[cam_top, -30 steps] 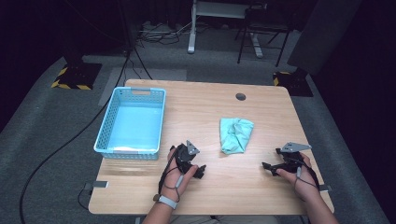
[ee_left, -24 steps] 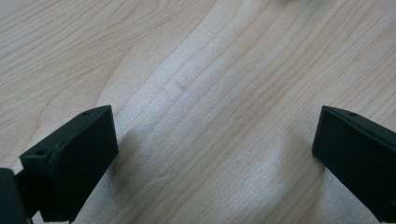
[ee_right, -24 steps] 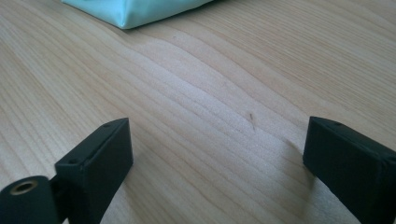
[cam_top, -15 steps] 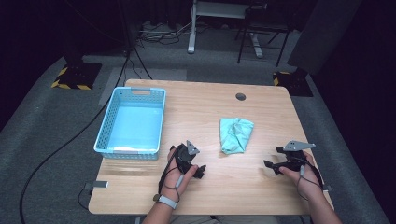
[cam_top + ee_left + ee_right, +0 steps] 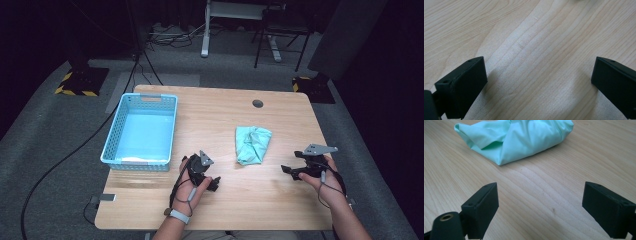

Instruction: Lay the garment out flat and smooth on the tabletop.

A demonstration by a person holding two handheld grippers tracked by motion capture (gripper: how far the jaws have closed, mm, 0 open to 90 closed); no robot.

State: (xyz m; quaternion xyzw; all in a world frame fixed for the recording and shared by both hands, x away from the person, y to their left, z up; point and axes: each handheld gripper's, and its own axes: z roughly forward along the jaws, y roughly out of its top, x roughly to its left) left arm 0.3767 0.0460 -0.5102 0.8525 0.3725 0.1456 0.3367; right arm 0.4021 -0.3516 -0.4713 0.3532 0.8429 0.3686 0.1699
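Black two-jaw grippers, one per hand, both w/ jaws spread wide & nothing between them. Left gripper lay low on the table near its front edge, R of the basket's near corner; in the left gripper view its blocky matte jaws framed bare wood only. Right gripper was held above the table's front R area, grey three-cornered plate on top, jaws pointed toward the cloth; jaws had just been closing a little, gap vacant, still released, touching nothing. In the right gripper view the cloth lay ahead of the jaws, well clear of them. Cloth: mint-green, soft thin fabric, crumpled into a loose folded bundle w/ creases, resting on the table R of centre, between the two grippers & further back. Table: pale wood, visible grain, rounded corners, small dark round hole near back edge. Basket: light-blue plastic, rectangular, perforated walls, at table's L side, well apart from the cloth.
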